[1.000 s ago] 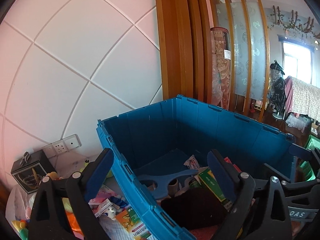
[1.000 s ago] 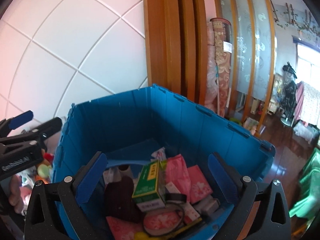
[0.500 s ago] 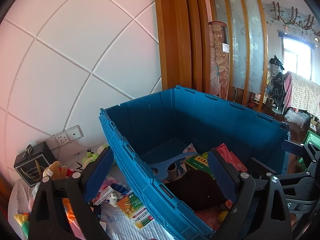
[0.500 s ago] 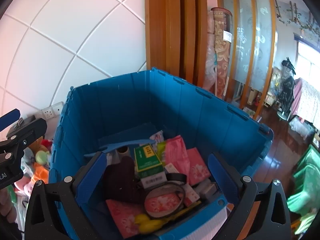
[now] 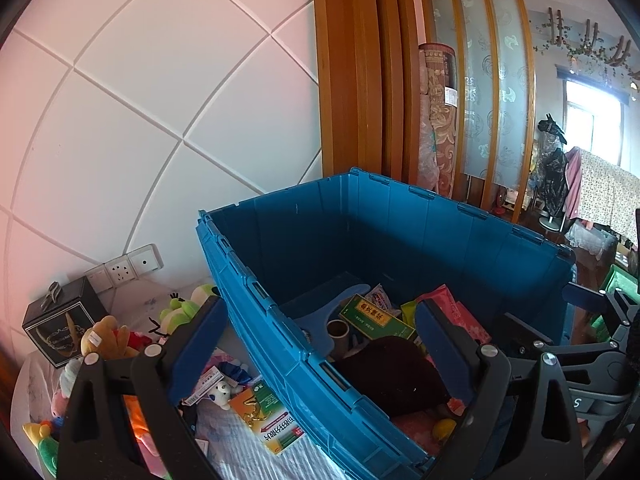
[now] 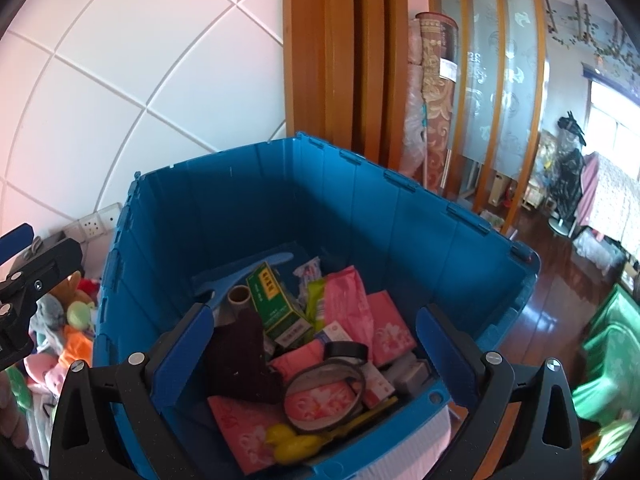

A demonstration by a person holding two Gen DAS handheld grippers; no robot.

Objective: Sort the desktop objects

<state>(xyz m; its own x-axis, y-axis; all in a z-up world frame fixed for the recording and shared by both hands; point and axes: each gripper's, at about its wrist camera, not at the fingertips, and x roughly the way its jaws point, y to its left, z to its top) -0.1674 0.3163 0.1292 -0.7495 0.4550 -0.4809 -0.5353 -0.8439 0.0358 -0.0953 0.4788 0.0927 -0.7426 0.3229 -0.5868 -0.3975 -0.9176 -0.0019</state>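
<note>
Jaws wide apart, both empty.

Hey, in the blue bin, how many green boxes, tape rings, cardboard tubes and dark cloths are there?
Green box: 1
Tape rings: 2
Cardboard tube: 1
Dark cloth: 1
Total: 5

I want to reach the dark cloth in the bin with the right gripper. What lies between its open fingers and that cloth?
Nothing blocks it: in the right wrist view the right gripper hangs open above the blue bin, dark cloth beside its left finger.
</note>
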